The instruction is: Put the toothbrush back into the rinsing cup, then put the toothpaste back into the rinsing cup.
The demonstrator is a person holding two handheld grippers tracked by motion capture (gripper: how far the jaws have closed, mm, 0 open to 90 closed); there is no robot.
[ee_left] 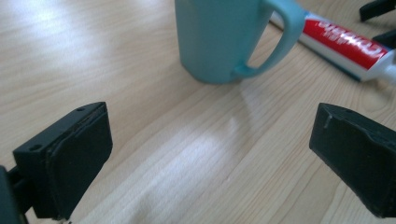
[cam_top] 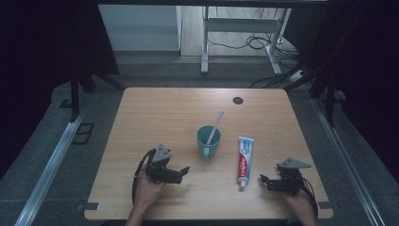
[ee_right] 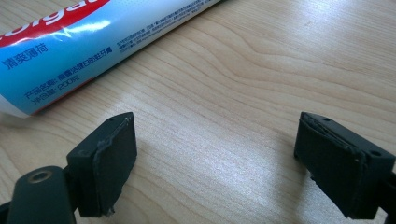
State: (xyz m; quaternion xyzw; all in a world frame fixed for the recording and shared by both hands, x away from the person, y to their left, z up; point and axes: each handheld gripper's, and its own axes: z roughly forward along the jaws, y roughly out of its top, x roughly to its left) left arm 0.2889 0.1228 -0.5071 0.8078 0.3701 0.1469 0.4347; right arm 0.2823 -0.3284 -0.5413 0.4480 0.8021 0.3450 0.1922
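A wooden table (cam_top: 155,113) seen from above. At centre, a teal mug (cam_top: 208,140) holds a toothbrush (cam_top: 216,125); a toothpaste tube (cam_top: 244,161) lies just right of it. Lower left, the left gripper (cam_top: 184,171) is open and empty. Lower right, the right gripper (cam_top: 263,180) is open near the tube's cap.

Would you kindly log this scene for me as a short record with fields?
surface: wooden table
mug: teal mug, upright near the table's middle, handle toward the person
toothbrush: toothbrush standing tilted in the mug
toothpaste: toothpaste tube lying flat to the right of the mug, cap toward the person
left gripper: open, holds nothing, pointing toward the mug
right gripper: open, holds nothing, beside the tube's cap end
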